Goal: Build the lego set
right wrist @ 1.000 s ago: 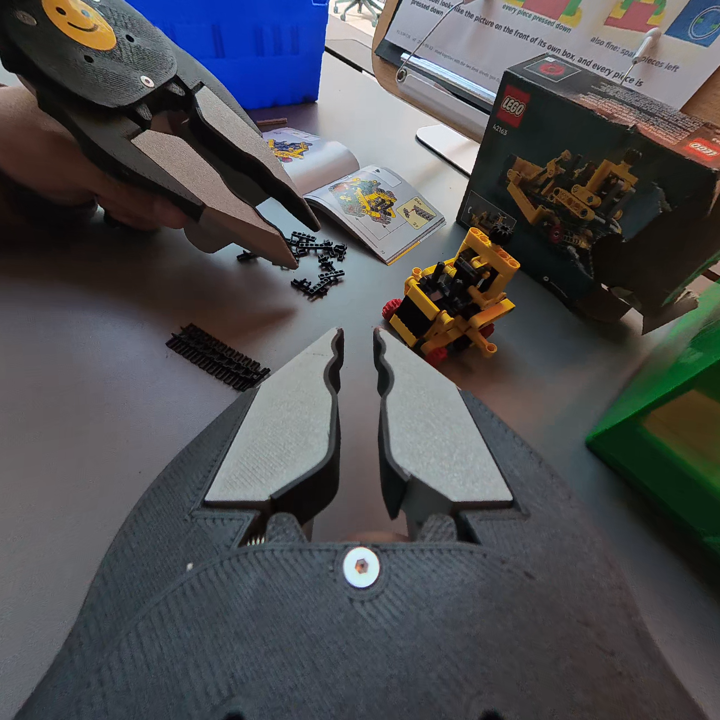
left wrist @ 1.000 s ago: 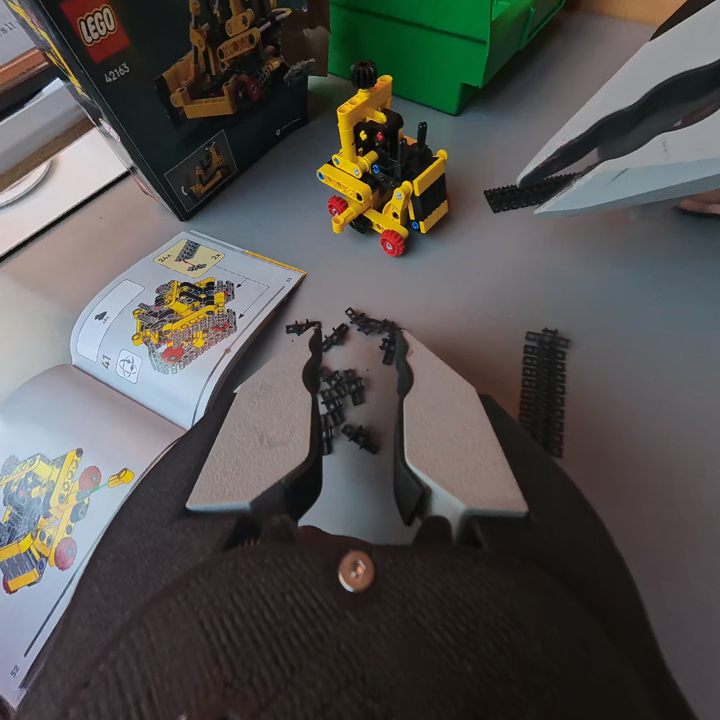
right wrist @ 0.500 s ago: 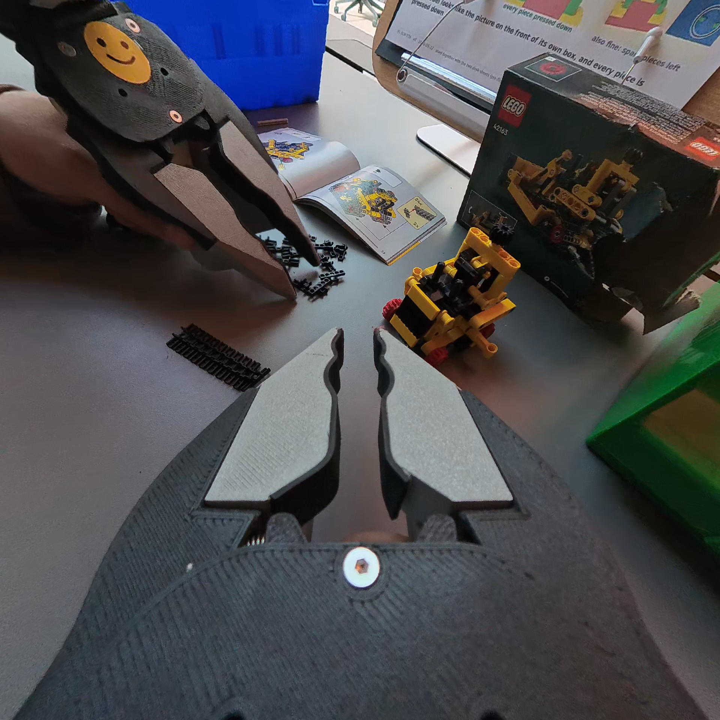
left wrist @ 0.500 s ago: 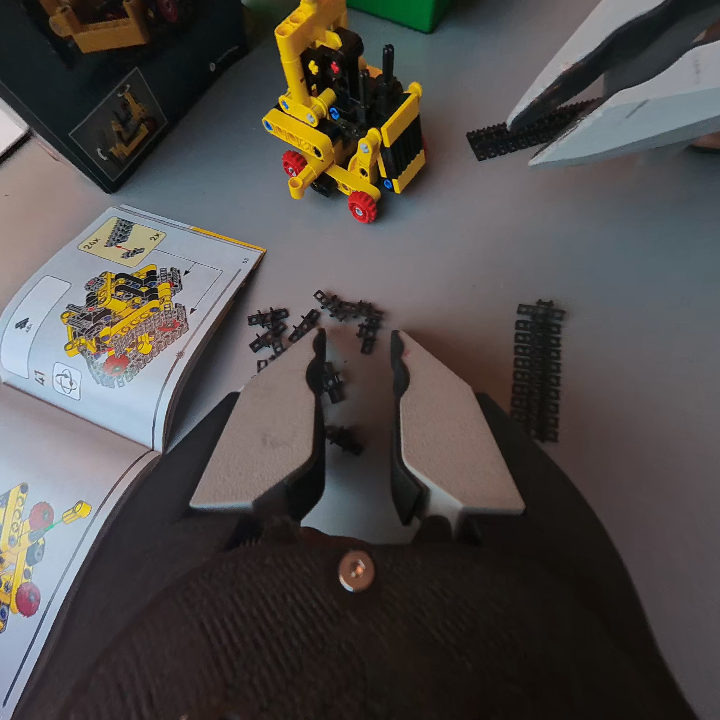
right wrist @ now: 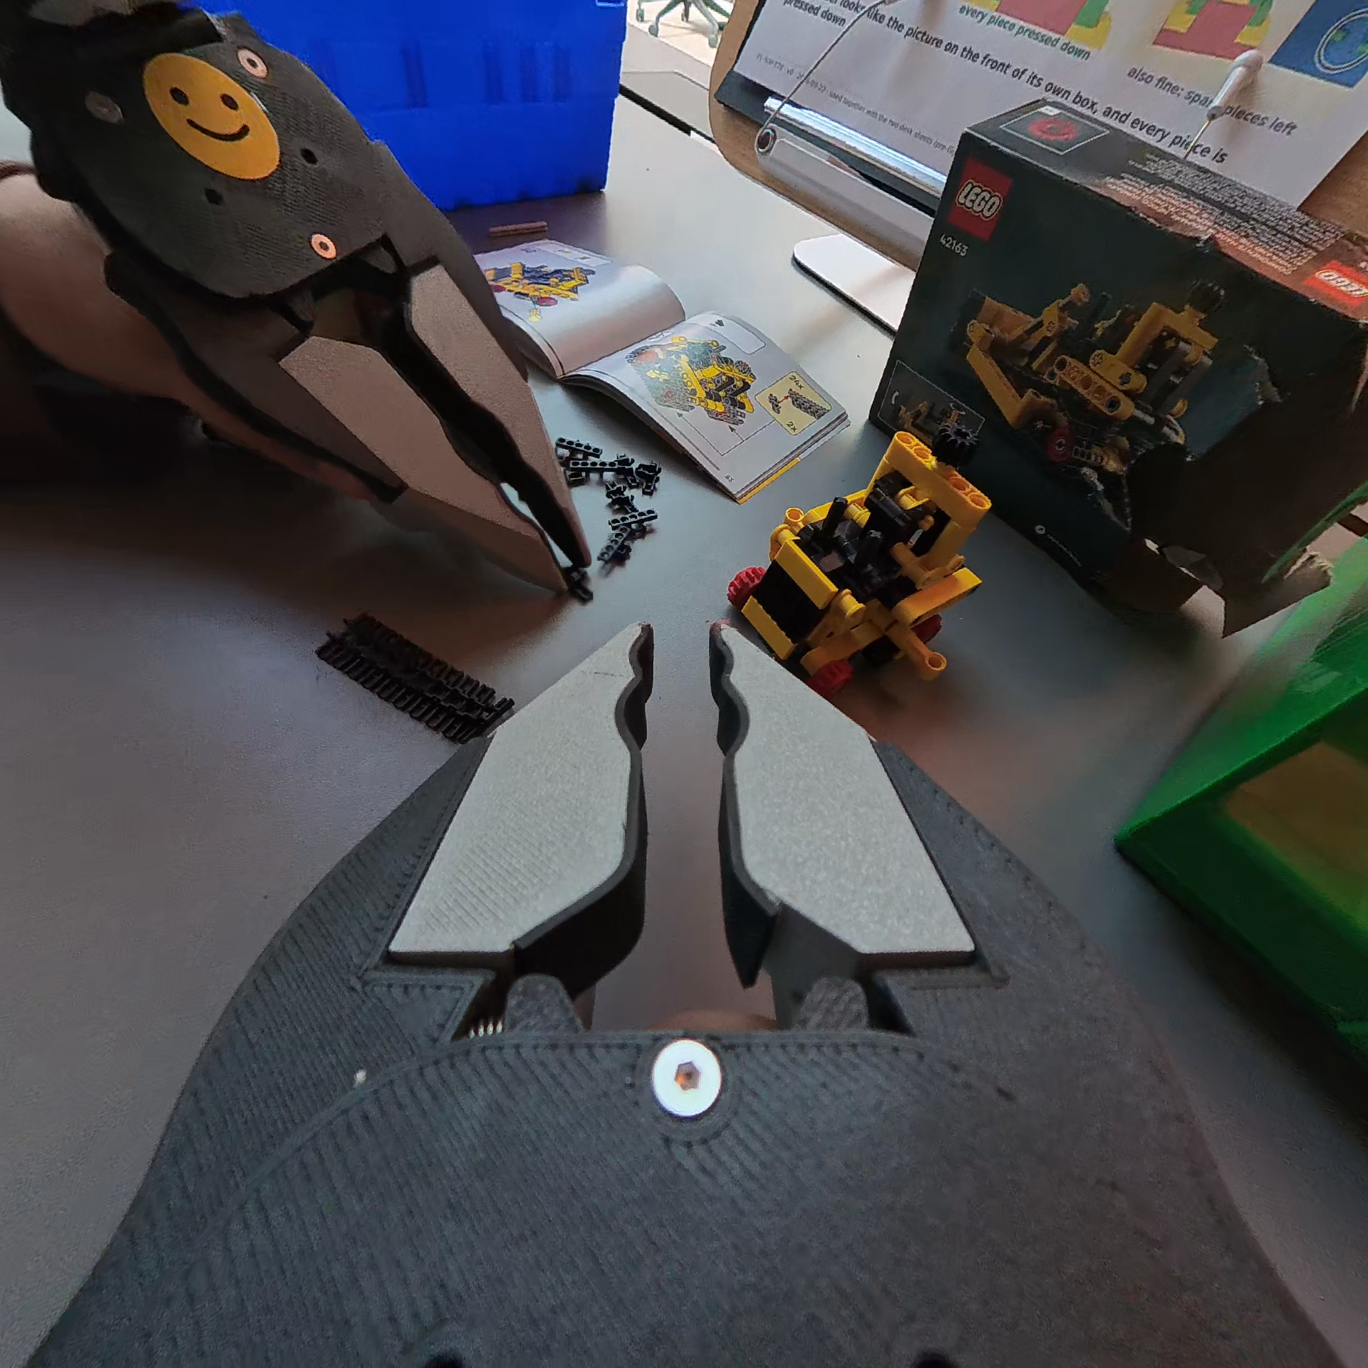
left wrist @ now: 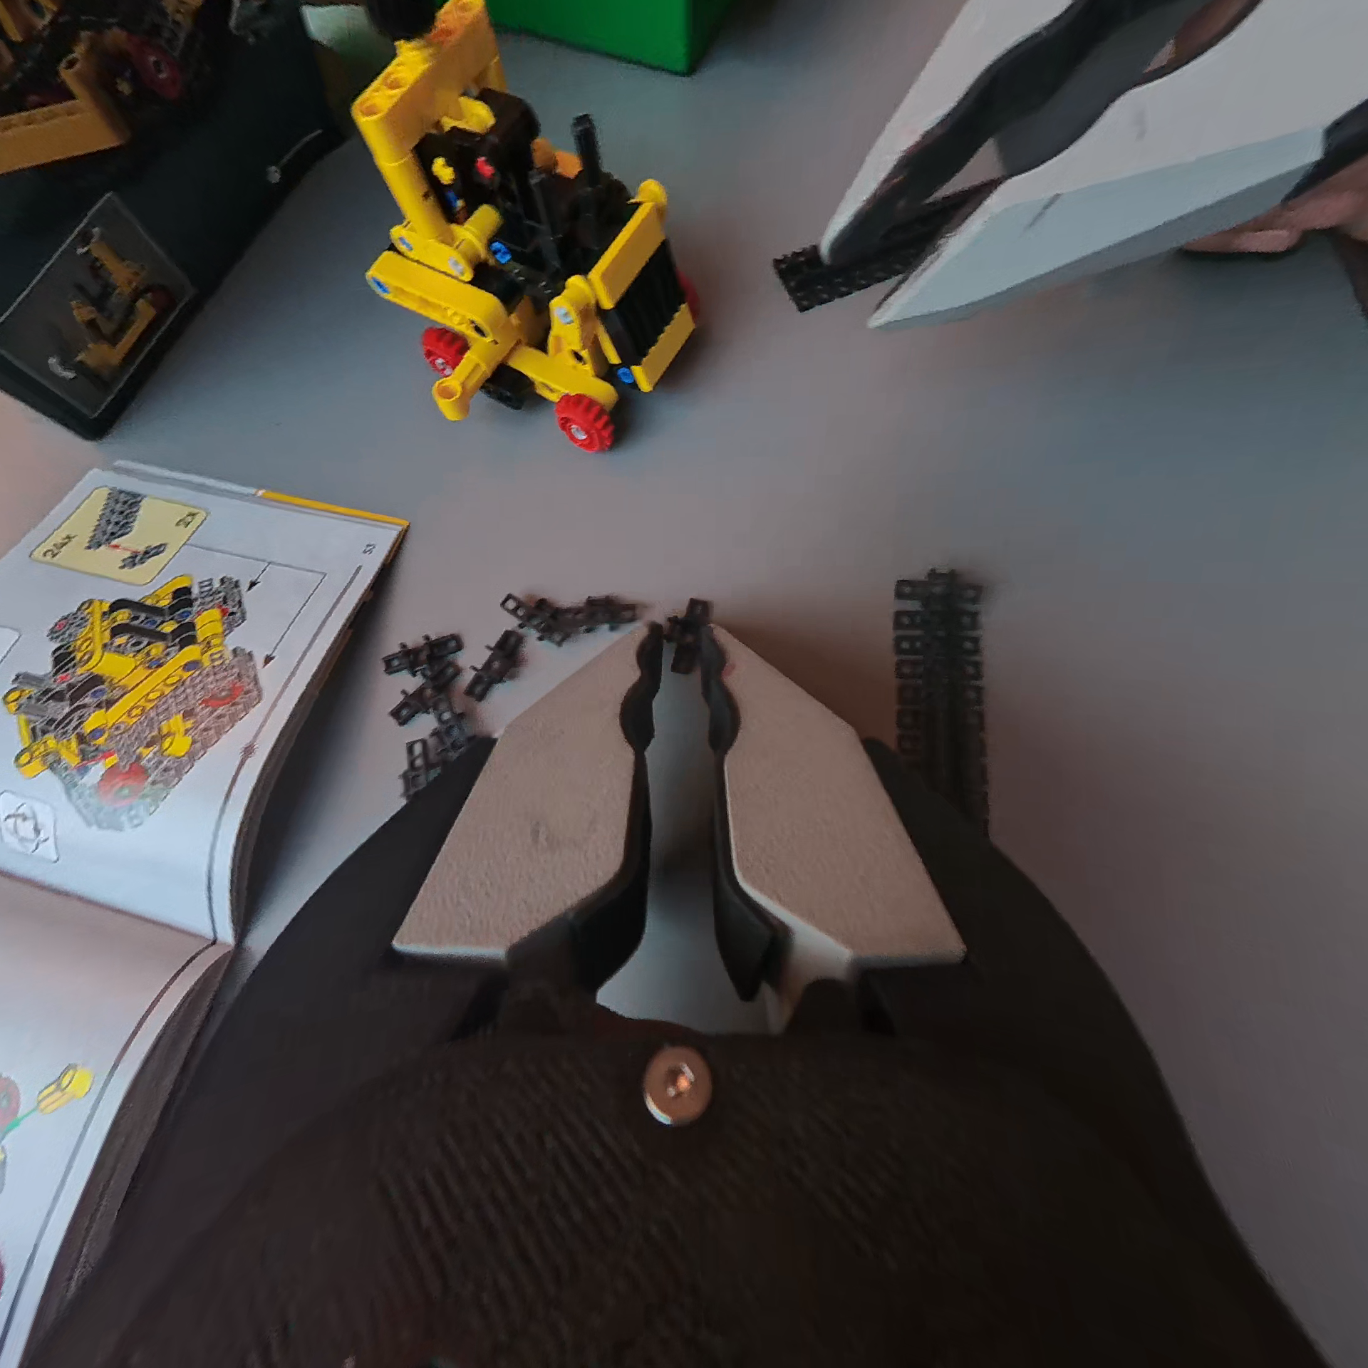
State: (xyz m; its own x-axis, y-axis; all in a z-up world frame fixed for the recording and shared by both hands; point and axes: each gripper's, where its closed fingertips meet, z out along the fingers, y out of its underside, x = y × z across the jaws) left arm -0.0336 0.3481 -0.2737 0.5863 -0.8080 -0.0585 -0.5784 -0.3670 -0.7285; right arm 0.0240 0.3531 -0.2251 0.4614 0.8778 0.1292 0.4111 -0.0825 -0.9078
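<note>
Grey table [left wrist: 1036,481]: only left view shows right-held track strip [left wrist: 829,270].

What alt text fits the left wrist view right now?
The left gripper pinches a small black track link from a loose pile on a grey table. Beyond stand a yellow toy bulldozer and an open instruction booklet.

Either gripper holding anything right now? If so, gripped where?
The left gripper pinches one small black track link at its fingertips, down at the table. Which part of the link, too small to tell. The right gripper holds nothing.
</note>
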